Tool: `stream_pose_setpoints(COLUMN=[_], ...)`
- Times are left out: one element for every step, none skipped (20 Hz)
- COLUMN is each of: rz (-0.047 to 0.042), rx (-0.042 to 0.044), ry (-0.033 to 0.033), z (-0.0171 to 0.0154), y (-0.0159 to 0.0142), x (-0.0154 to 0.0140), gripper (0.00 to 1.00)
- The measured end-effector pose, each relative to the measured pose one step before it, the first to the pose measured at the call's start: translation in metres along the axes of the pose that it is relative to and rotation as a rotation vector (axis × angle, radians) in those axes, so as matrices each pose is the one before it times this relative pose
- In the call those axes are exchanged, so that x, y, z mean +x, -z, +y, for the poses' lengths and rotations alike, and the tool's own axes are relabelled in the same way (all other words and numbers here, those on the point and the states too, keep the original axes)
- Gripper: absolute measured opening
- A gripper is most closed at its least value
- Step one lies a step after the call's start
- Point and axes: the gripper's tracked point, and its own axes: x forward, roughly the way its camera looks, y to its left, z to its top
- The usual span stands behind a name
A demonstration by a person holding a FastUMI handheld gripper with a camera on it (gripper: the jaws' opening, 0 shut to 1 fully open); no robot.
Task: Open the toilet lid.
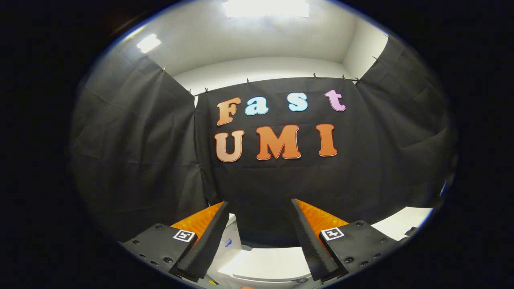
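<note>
- The tongs stand apart, with a wide gap between the two fingers and nothing held in it; neither finger touches anything that can be made out.
- Low in that gap, below and just ahead of the fingertips, lies a pale, smooth, rounded shape that I take to be the toilet lid. It seems to lie flat and shut, though too little of it shows to be sure.
- The relation the coming move turns on: the lid lies beneath the tongs, not ahead of them. The fingers aim level at the booth's wall, so by my judgement they must tip or drop downward before they can reach the lid's edge.
- The lid's long axis cannot be told, as only a strip of it shows between the fingers. Its front lip, its hinge and the bowl are hidden.
- Just beside the inner face of the left finger stands a white upright part bearing a small blue mark; it may be the cistern or a box, and I cannot tell which.
- Beyond the right finger a pale flat patch shows, perhaps floor or a surface; it is cut off by the finger's mount.
- Farthest off hangs the black cloth wall, with a white ceiling and lit lamps above it.
</note>
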Motion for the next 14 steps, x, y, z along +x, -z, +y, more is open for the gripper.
stream_pose_setpoints(rz=[0.00149, -0.00448, -0.00181, -0.00511, 0.00106, 0.00992, 0.02034, 0.01376, 0.00842, 0.00536, 0.00679, 0.01139, 0.00793, 0.01073], rx=[0.01412, 0.01621, 0.02012, 0.02253, 0.02923, 0.02219, 0.02283, 0.01714, 0.01229, 0.00904, 0.01374, 0.02391, 0.03218, 0.03258], ry=[0.00470, 0.00352, 0.00030, 0.00141, -0.00191, 0.00417, 0.00440, 0.01142, 0.00708, 0.01046, 0.00874, 0.00473, 0.00569, 0.00835], z=[-0.00499, -0.00480, -0.00414, -0.00310, -0.00401, -0.00673, -0.00676, -0.00778, -0.00783, -0.00760, -0.00826, -0.00568, -0.00749, -0.00782], y=[0.00857, 0.00678, 0.00832, 0.00834, 0.01012, 0.01288, 0.01520, 0.01149, 0.01004, 0.00950, 0.01083, 0.01162, 0.01103, 0.01028], x=[0.00095, 0.00116, 0.00185, 0.00146, 0.00067, -0.00053, -0.00123, -0.00098, -0.00053, 0.00013, -0.00106, 0.00004, -0.00062, -0.00236], gripper=[0.98, 0.98, 0.98, 0.98, 0.98, 0.98, 0.98, 0.98, 0.99, 0.98, 0.98, 0.99, 0.99, 0.99])
